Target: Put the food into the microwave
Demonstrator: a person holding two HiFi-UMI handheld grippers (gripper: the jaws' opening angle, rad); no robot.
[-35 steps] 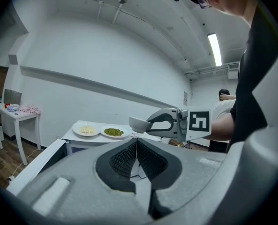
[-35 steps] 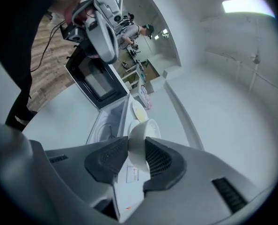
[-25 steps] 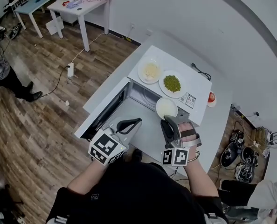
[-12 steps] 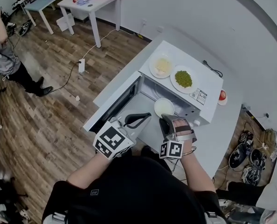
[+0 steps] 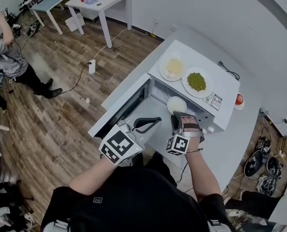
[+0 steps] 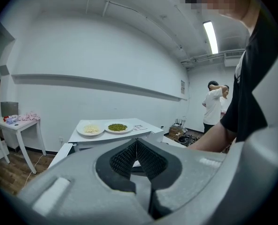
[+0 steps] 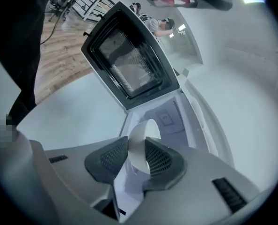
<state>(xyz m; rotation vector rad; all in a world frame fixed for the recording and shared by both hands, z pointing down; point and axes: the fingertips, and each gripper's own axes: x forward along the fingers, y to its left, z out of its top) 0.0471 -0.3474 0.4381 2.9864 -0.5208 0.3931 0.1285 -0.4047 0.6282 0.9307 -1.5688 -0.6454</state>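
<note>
Nearest, low in the head view: the left claw (image 5: 153, 123), pads pressed together on nothing, idle in front of the open door (image 5: 126, 108). Just beside it, the right claw (image 5: 177, 115), pinching a white bowl (image 5: 176, 103) by the rim, one pad on each side of the thin wall. Bowl at the very mouth of the microwave (image 5: 225, 88), in front of the cavity, not yet set down inside as far as can be judged. Further back, on the roof of the microwave: a plate of green peas (image 5: 197, 81) and a plate of pale food (image 5: 174, 67), side by side. All of it on a white worktop (image 5: 230, 144).

Progress, as a judgement only: door open, first dish about to go in. Left to do: lower and release the bowl, then bring down the two plates.

Only in the right gripper view: the exact grip on the rim, and the bare white inside of the cavity behind the bowl. Only in the head view: both claws together and the place of the bowl against the opening. Only in the left gripper view: the two plates from the side, and far behind them a person (image 6: 213, 109) standing near the wall.
</note>
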